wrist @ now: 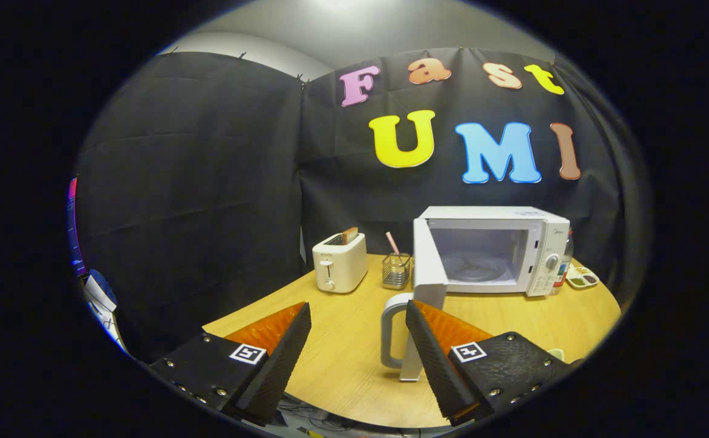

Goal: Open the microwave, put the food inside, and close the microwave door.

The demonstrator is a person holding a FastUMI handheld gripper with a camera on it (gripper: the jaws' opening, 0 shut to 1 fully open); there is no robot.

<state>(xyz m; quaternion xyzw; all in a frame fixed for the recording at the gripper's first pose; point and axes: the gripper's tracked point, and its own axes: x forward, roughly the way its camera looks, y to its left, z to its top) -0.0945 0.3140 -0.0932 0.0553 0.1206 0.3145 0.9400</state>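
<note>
The gripper [358, 340] is held released over the near edge of a round wooden bench [342, 340], its two fingers [281, 353] spread wide apart with nothing clasped between them. Just ahead of the right finger, the white microwave door [427, 286] is seen swung wide open toward the viewer, with its pale grey handle [391, 331] standing in the gap between the fingers, nearer the right one; whether the right finger touches the door cannot be told. The microwave [494, 249] is placed at the far right of the bench, its cavity and turntable exposed, and a small brand mark on its control panel [550, 258] is too small to be read. To its left a wire holder [395, 271] with a pink stick is set, and further left a cream toaster [339, 263] with a slice in its slot. A small tray of food [582, 280] is seen right of the microwave, beside a bottle [566, 255]. Square black-and-white marker tags [248, 353] are fixed on the gripper.
</note>
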